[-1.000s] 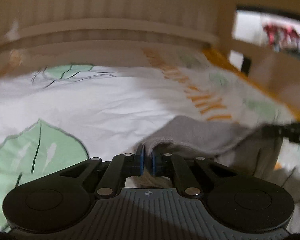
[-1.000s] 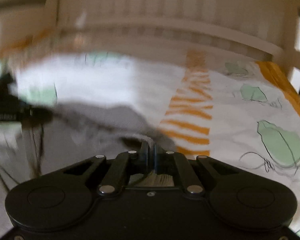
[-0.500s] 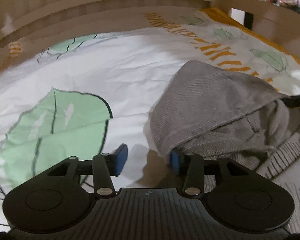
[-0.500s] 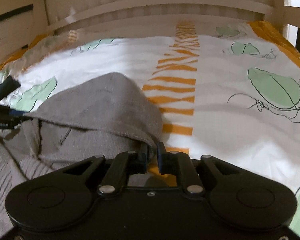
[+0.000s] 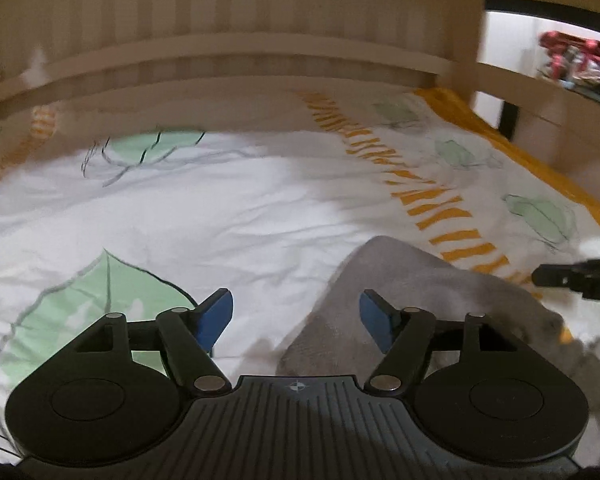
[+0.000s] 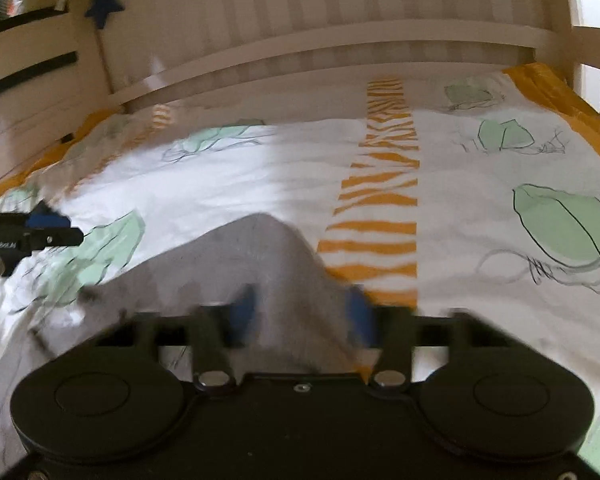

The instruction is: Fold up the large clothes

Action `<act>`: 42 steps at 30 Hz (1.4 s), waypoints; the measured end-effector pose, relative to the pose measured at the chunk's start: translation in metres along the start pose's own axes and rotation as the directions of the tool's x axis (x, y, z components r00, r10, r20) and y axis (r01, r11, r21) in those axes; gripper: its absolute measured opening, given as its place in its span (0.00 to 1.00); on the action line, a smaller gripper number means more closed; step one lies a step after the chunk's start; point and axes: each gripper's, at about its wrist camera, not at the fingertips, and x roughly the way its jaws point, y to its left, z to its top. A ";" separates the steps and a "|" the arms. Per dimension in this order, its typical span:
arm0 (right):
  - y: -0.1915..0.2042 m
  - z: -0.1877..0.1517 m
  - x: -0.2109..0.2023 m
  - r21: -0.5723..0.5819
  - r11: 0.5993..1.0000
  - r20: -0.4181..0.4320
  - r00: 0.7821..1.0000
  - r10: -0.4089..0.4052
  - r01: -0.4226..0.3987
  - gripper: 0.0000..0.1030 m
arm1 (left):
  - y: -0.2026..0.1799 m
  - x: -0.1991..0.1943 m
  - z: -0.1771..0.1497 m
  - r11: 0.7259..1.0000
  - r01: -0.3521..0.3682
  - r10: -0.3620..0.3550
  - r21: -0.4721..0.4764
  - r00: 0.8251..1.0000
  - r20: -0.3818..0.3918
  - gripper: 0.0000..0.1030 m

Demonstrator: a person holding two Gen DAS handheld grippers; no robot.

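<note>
Both hand-held grippers are seen low over a bed. On the left gripper (image 5: 296, 320) the two blue pads (image 5: 216, 316) are held wide apart, and they have just been opening. Nothing is pressed between them; only the white cover is seen in the gap, and the edge of the grey garment (image 5: 420, 296) is seen just beside and behind the right-hand pad. The right gripper (image 6: 300, 316) is blurred in its own view, but its blue pads (image 6: 360, 316) are also seen apart, with a fold of the grey garment (image 6: 268, 264) lying between them. Whether that fold is touched by the pads cannot be told, because of the blur. The garment is spread in a soft hump on the bedspread (image 5: 220, 216), close in front of both grippers. The bedspread is white, and it is printed with green leaves and a strip of orange stripes (image 6: 380, 208). The orange strip is found just to the right of the garment. A pale wooden bed rail (image 6: 340, 44) is seen at the far end of the bed. A dark blue star (image 6: 106, 2) is hung near the far left corner.
</note>
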 end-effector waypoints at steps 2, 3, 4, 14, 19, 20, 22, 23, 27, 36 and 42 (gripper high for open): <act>-0.001 0.001 0.018 0.038 0.999 -0.010 1.000 -0.023 0.024 0.21 | -0.004 0.017 -0.007 1.000 -0.011 0.011 -0.005 0.999 -0.038 0.67; -0.002 -0.001 0.024 0.048 0.998 -0.016 0.999 -0.035 0.035 0.21 | -0.006 0.025 -0.013 1.000 -0.017 0.017 0.006 0.997 -0.070 0.67; -0.003 -0.005 0.028 0.050 0.998 -0.031 0.999 -0.042 0.044 0.21 | -0.006 0.031 -0.021 1.000 -0.019 0.021 0.024 0.994 -0.104 0.67; -0.008 -0.041 0.013 0.003 1.000 -0.121 0.992 -0.022 0.023 0.22 | 0.014 0.020 -0.054 1.000 0.026 -0.028 -0.016 0.980 -0.199 0.68; -0.011 -0.019 -0.001 0.013 1.000 -0.058 0.998 0.015 -0.014 0.41 | 0.022 0.006 -0.017 0.995 0.084 -0.089 -0.044 0.987 -0.131 0.68; -0.013 -0.014 0.000 0.026 0.999 -0.043 0.999 0.021 -0.020 0.49 | 0.020 0.006 -0.013 0.995 0.087 -0.092 -0.044 0.988 -0.123 0.69; -0.018 0.000 0.007 0.049 0.998 -0.027 0.999 0.032 -0.031 0.52 | 0.020 0.015 0.000 0.996 0.080 -0.083 -0.029 0.989 -0.126 0.69; -0.019 0.006 0.012 0.053 0.998 -0.023 0.999 0.029 -0.028 0.52 | 0.015 0.025 0.005 0.997 0.077 -0.079 -0.019 0.988 -0.131 0.69; -0.020 0.022 0.039 0.060 0.998 -0.042 0.998 0.039 -0.036 0.52 | 0.014 0.055 0.014 0.996 0.080 -0.084 -0.028 0.983 -0.166 0.69; -0.011 0.027 0.091 0.079 0.993 -0.135 0.987 0.092 -0.082 0.61 | 0.011 0.104 0.002 0.988 0.143 -0.155 -0.063 0.952 -0.264 0.69; -0.013 0.012 0.113 0.080 0.993 -0.190 0.977 0.098 -0.084 0.65 | 0.005 0.115 0.001 0.989 0.149 -0.140 0.005 0.936 -0.322 0.70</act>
